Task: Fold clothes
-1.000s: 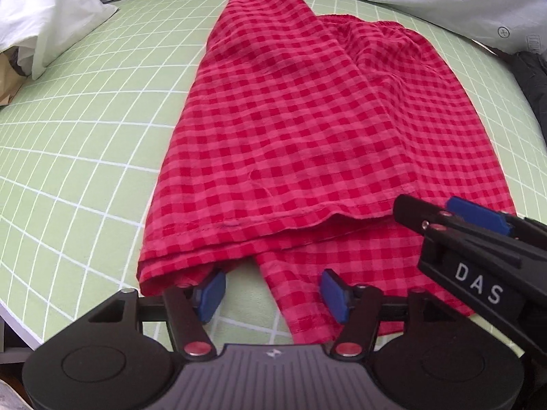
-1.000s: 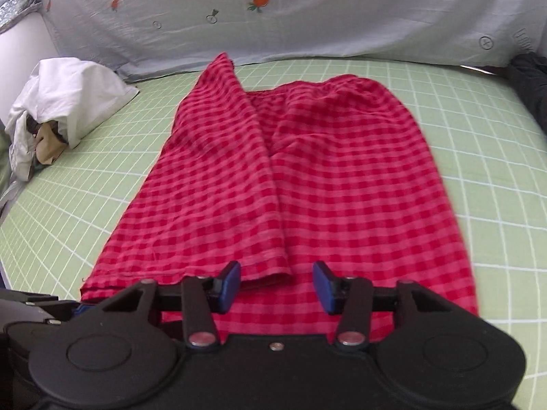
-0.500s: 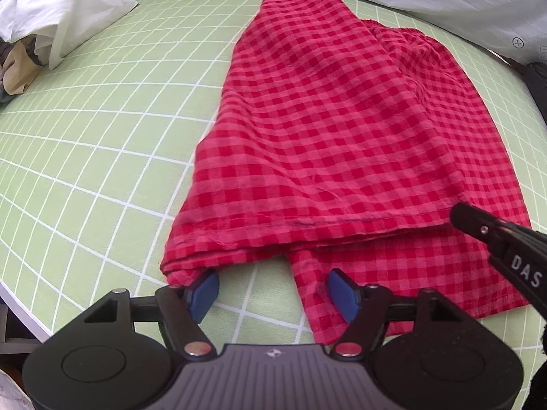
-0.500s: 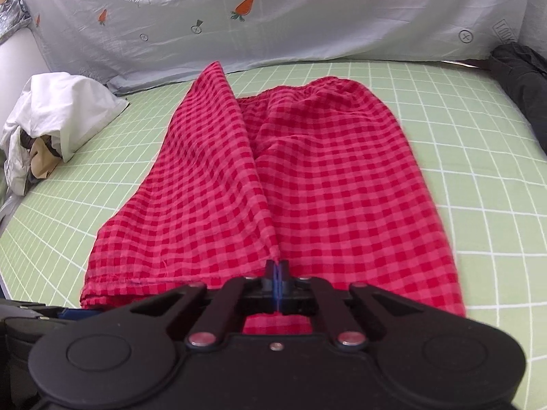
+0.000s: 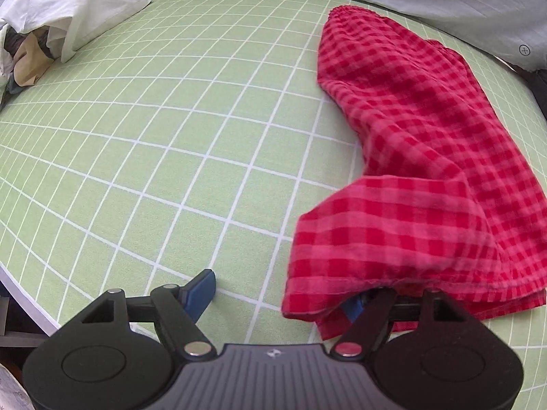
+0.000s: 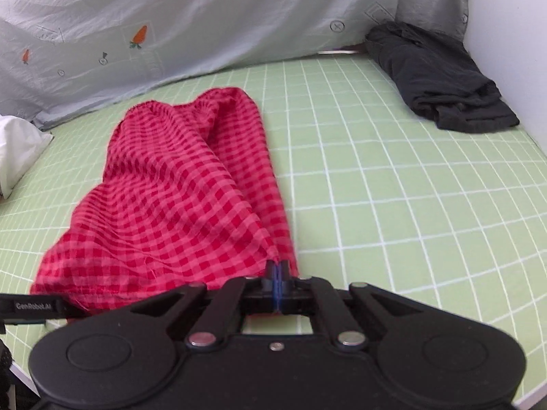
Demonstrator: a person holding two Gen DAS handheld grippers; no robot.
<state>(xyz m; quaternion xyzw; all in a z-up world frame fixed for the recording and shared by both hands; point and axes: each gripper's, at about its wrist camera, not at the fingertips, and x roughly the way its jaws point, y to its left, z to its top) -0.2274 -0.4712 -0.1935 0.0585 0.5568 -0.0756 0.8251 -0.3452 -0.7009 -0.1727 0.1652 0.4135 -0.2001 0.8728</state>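
At the bottom of the right wrist view the right gripper (image 6: 277,288) is pinched fully closed on the near hem of the red checked shorts (image 6: 177,184), which stretch away up the green grid mat (image 6: 410,184). The left gripper (image 5: 283,295) stands wide open at the bottom of its view, its right finger hidden under the cloth's near edge. A black garment (image 6: 441,78) lies upper right, white cloth (image 5: 68,7) upper left.

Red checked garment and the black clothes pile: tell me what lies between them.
Only bare green gridded mat lies between the red checked garment and the black clothes pile, as the right wrist view shows.
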